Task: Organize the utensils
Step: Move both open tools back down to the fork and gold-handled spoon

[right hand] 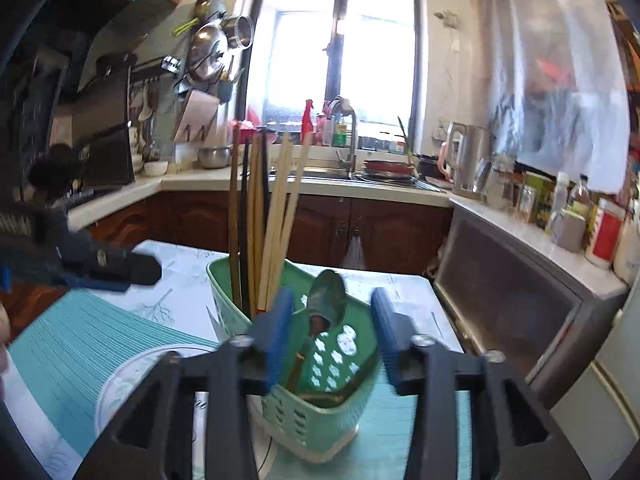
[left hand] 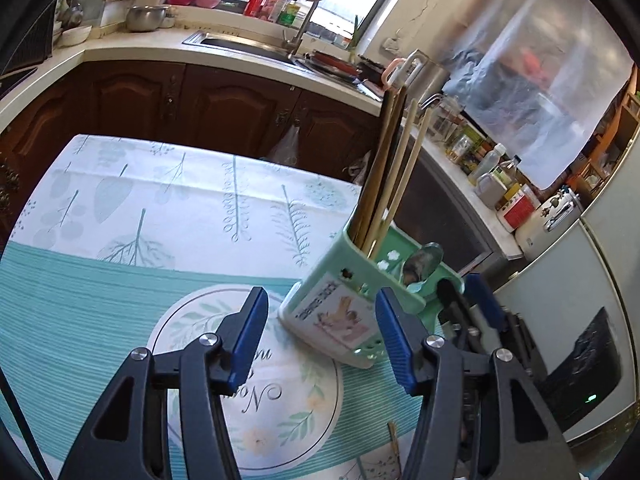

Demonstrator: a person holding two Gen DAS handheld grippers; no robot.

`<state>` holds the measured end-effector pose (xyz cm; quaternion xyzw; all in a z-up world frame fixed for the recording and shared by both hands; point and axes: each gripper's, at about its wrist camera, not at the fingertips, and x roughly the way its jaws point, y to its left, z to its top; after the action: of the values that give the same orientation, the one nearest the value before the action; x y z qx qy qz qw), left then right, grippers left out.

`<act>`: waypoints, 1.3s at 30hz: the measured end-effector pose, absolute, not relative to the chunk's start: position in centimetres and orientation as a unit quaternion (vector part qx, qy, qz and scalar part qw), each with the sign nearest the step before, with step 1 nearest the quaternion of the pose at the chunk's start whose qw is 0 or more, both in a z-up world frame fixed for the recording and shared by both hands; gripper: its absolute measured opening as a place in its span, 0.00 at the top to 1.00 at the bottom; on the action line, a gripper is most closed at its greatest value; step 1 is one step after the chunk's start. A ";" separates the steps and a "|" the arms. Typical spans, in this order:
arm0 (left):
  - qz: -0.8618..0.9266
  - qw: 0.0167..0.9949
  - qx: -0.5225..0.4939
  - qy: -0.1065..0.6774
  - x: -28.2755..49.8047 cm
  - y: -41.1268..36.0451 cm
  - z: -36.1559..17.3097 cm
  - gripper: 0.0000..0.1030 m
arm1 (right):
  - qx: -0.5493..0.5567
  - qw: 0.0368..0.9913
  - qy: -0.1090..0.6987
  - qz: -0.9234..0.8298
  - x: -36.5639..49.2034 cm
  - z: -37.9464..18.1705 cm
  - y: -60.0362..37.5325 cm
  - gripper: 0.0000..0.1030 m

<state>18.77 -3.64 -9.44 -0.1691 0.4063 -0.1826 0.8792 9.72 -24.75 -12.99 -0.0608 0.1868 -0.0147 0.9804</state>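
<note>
A green plastic utensil holder (left hand: 340,312) stands on the table, also in the right wrist view (right hand: 320,392). Several chopsticks (left hand: 392,168) stand upright in its far compartment, also in the right wrist view (right hand: 264,220). A metal spoon (left hand: 422,264) stands bowl-up in the near compartment (right hand: 326,300). My left gripper (left hand: 320,340) is open and empty, just left of the holder. My right gripper (right hand: 328,340) is open, its jaws on either side of the spoon above the holder; it also shows in the left wrist view (left hand: 466,300).
The table carries a teal and white leaf-print cloth (left hand: 160,220). A small brown stick (left hand: 394,440) lies near the table's front edge. Behind are a counter with sink (left hand: 248,46), dark cabinets (left hand: 200,100), and bottles (left hand: 500,184) on the right counter.
</note>
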 end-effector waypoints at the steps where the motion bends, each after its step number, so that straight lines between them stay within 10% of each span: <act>1: -0.180 0.878 -0.167 0.410 18.6 -3.6 -9.7 0.47 | -0.055 0.980 0.192 -0.014 8.9 -12.9 -25.1 0.57; 16: -0.181 0.853 -0.077 0.484 13.3 -5.4 -12.3 0.27 | 0.052 0.907 0.417 -0.022 -1.5 -13.7 -30.2 0.57; 39: -0.306 0.715 -0.094 0.621 4.8 -6.5 -20.1 0.28 | 0.017 0.841 0.539 0.034 -8.7 -20.8 -29.5 0.65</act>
<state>4.84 -6.55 -20.13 -0.0943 0.6212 -0.3059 0.7153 -8.70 -29.53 -20.78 0.0173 0.5390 0.0342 0.8414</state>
